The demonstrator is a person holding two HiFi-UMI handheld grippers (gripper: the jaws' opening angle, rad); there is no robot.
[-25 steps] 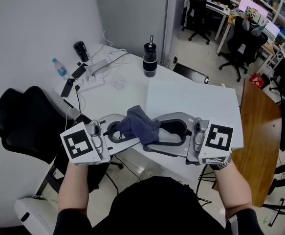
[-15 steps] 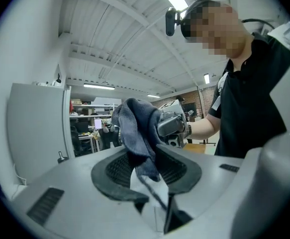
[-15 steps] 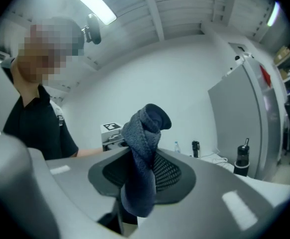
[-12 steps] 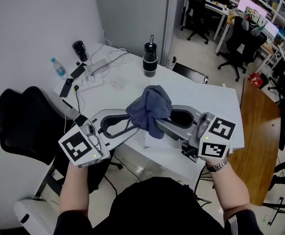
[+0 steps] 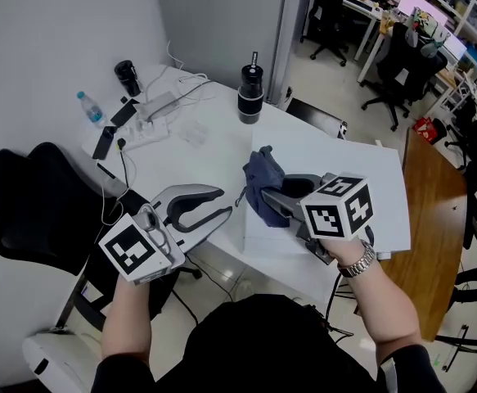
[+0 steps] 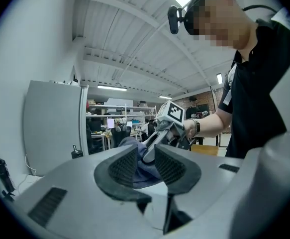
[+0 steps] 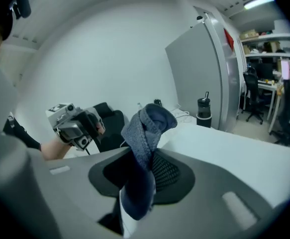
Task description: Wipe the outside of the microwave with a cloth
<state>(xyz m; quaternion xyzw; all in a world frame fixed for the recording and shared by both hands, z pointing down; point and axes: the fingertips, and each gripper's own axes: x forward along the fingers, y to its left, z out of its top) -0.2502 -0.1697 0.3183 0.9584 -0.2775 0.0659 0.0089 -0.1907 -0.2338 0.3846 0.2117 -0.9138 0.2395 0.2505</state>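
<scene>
Holding a two-fingered gripper in each hand, a person stands over a white counter (image 5: 213, 150), seen from above. The right gripper (image 5: 264, 196) has the blue-grey cloth (image 5: 261, 174) pinched between its fingers (image 7: 167, 171), which have just been closing on it; the cloth bunches above the pads and a fold hangs below them, clear of the counter top. The left gripper (image 5: 226, 205) sits just beside it, pointing toward the cloth without touching it. Its fingers (image 6: 122, 166) stand apart with nothing pressed between them, having just swung wide and eased back a little; the cloth and the right gripper show through the gap, farther off. On the far side of the counter are a black tumbler (image 5: 250, 92), a small water bottle (image 5: 89, 107), a power strip (image 5: 160, 105) with loose cables, and a dark cup (image 5: 126, 76). A black office chair (image 5: 25, 211) stands to the left of the counter.
</scene>
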